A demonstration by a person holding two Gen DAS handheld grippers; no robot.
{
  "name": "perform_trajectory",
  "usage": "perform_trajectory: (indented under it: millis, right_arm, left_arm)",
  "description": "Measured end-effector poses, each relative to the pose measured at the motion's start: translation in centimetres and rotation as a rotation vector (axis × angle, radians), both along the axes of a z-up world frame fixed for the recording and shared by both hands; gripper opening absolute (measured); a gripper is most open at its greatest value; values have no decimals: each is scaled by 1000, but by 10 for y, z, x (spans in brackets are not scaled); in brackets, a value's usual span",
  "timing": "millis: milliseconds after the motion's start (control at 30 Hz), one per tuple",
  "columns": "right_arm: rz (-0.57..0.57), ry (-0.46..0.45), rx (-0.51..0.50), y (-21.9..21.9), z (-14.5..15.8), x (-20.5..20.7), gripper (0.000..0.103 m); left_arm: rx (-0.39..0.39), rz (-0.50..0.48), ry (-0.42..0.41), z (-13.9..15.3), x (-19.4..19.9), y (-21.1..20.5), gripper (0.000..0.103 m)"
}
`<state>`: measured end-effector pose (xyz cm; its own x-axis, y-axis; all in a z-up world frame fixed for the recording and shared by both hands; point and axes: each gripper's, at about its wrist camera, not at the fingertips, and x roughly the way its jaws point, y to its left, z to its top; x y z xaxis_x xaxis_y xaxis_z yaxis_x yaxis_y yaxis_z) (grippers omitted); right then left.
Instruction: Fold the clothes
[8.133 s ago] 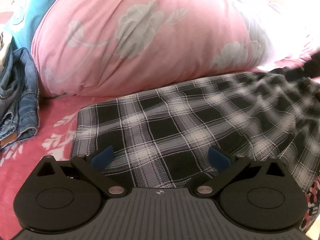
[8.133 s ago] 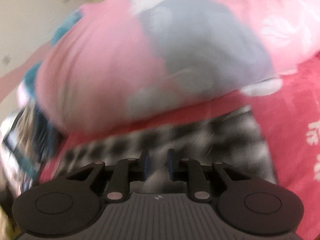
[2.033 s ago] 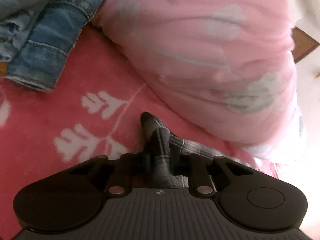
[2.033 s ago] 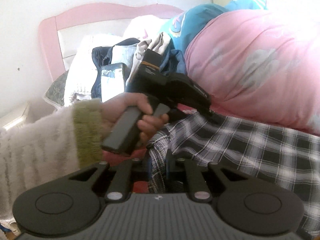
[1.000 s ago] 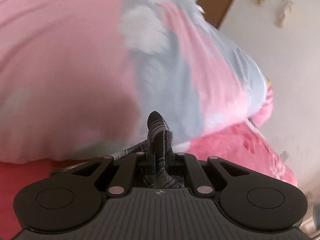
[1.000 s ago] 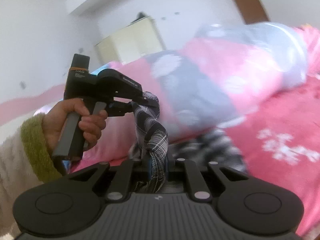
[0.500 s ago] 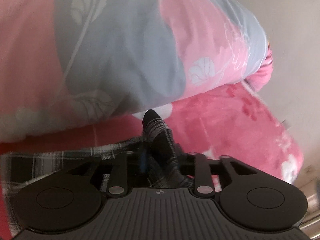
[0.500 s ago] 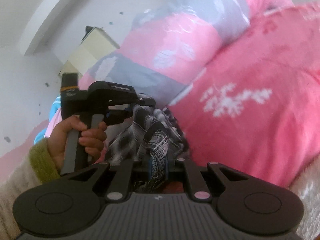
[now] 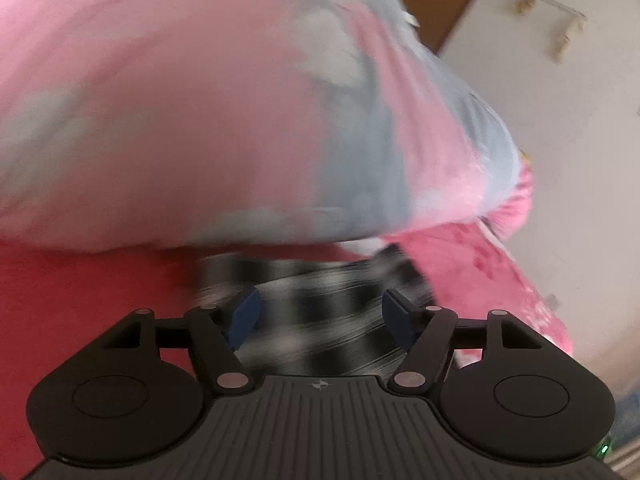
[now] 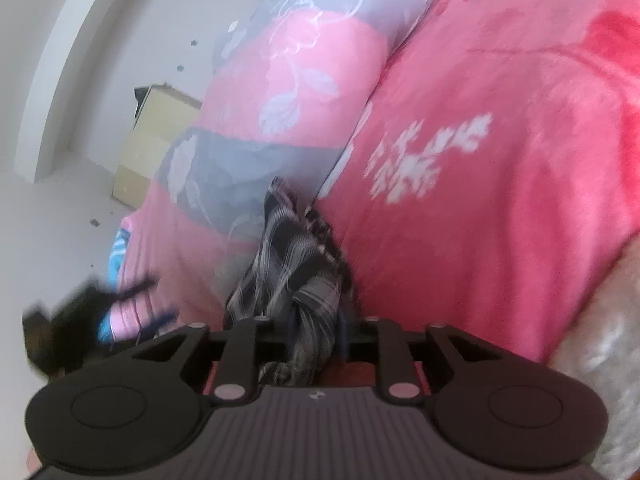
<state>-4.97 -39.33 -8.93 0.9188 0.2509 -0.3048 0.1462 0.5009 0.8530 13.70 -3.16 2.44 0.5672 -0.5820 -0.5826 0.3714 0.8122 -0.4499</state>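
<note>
Now | left gripper point(image 9: 320, 314) spread | right gripper point(image 10: 316, 334) pinching plaid shirt point(image 10: 292, 264)

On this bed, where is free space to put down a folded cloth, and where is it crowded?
Free: the pink blanket to the right of the plaid garment, and a red patch left of it. Crowded: the rolled quilt runs along the back, touching the garment, which the right gripper holds.
</note>
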Motion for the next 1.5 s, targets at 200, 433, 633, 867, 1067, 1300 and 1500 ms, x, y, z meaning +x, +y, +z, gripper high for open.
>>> perform_trajectory:
  millis: [200, 433, 633, 867, 1067, 1300, 1500]
  right_arm:
    - [-39, 6, -71, -36, 20, -9, 55]
    - [153, 74, -10, -57, 24, 49, 76]
    - [298, 156, 13, -52, 11, 94, 78]
    - [464, 181, 83, -45, -1, 134, 78]
    - [575, 192, 55, -24, -5, 166, 54]
    - [572, 184, 110, -16, -9, 167, 41]
    - [568, 178, 165, -3, -7, 161, 39]
  left_arm:
    - [-133, 52, 139, -34, -29, 74, 73]
    - [-238, -58, 256, -85, -26, 60, 73]
    - [-303, -134, 320, -114, -15, 50, 73]
    - [-420, -196, 334, -127, -2, 57, 73]
    - [-427, -195, 313, -129, 0, 50, 52]
    - [-483, -174, 404, -141, 1, 45, 22]
    - [-530, -174, 419, -134, -2, 51, 19]
